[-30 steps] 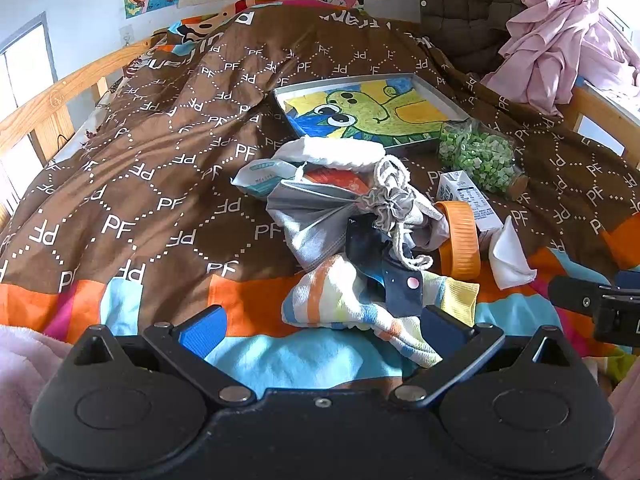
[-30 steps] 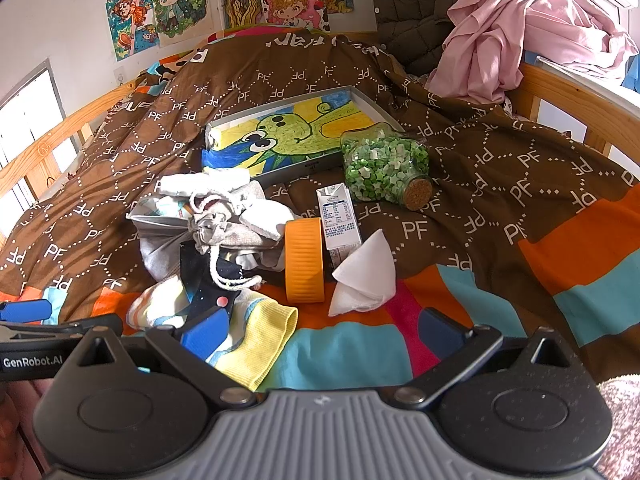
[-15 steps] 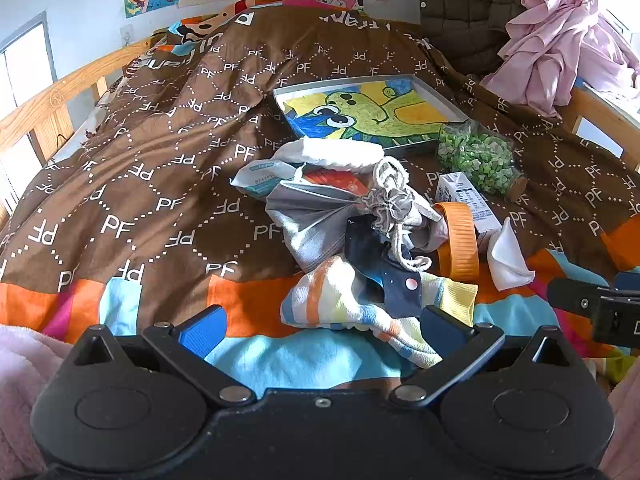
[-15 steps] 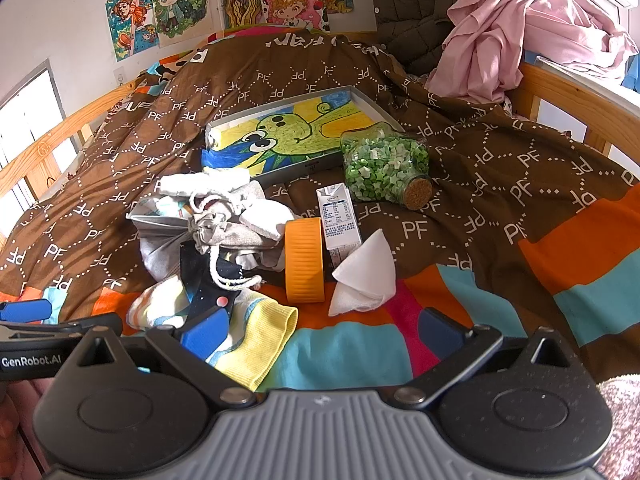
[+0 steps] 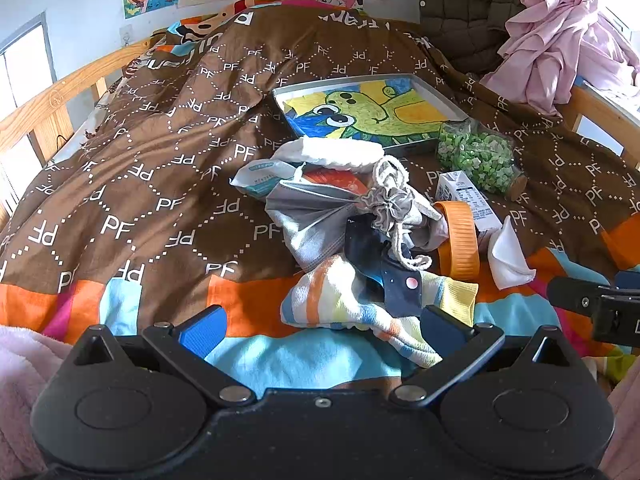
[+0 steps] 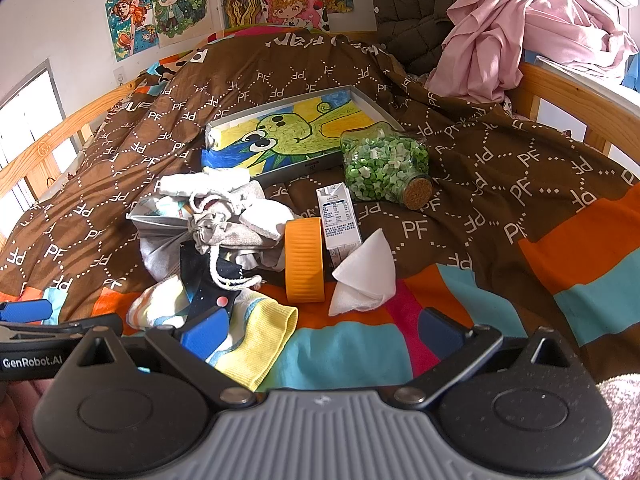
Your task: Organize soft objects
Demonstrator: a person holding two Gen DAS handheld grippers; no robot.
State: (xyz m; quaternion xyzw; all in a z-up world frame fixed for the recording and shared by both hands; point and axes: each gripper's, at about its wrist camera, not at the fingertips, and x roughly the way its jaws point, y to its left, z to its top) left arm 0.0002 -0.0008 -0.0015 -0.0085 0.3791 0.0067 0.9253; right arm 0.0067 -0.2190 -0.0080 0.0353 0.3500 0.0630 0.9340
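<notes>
Almost nothing has moved since a second ago; in the left view the pile has only slid a tiny bit to the left. Both grippers stay low over the bed, side by side.

The left gripper is wide open and holds nothing. The striped sock lies on the blanket right in front of it, and the sock's near end hides part of the gripper's right finger. The right gripper is wide open too and holds nothing. Its left blue finger is over the yellow end of the sock.

A dark sock with a pink dot lies on top of the striped one. Behind it is a grey string bag, then a white sock and a tissue pack. An orange lid stands on its edge just right of the pile. A milk box lies behind the lid, and a white cloth lies beside it. A jar of green bits lies on its side, near a tray with a green frog picture. Pink clothes are heaped in the far corner.
</notes>
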